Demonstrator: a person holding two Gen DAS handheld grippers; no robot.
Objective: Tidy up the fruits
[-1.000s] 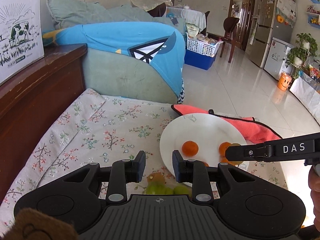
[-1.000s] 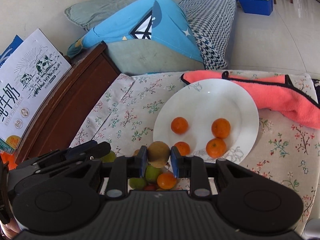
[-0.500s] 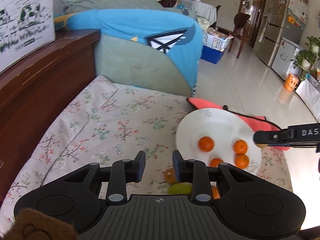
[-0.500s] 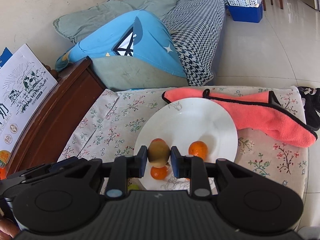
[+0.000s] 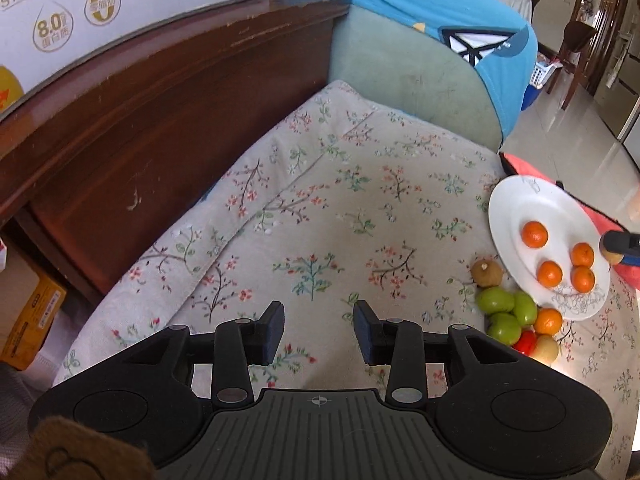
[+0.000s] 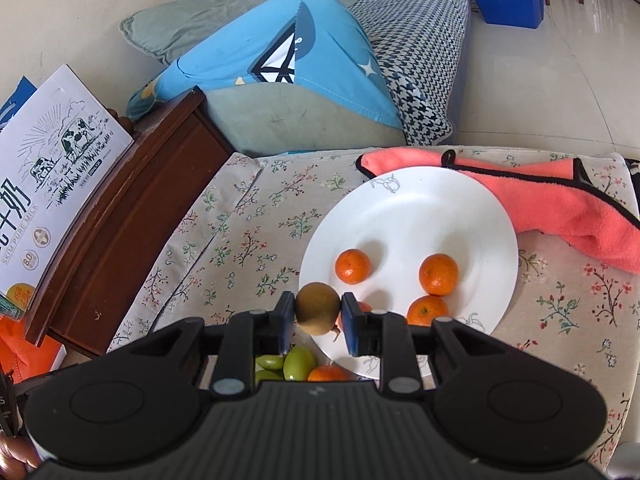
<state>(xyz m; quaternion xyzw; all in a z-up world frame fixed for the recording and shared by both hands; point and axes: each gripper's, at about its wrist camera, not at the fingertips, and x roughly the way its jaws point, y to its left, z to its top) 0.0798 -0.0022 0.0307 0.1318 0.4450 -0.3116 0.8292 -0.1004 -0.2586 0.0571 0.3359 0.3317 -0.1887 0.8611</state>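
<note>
Fruit held: brown fruit point(image 6: 317, 309) was clamped between the right gripper point(image 6: 316, 322) pads, over the near rim of the white plate point(image 6: 420, 200).
Plate load: four oranges point(image 6: 438, 274).
Left gripper point(image 5: 319, 330): empty, jaws just parting over bare cloth.
Loose pile point(image 5: 514, 316): lay to its right, nearer the right gripper.

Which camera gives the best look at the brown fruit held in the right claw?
The right wrist view: the brown fruit sits near centre, pinched in the right claw over the edge of the white plate. The left wrist view catches only a sliver of it at the right edge, mostly behind the claw's finger.
</note>
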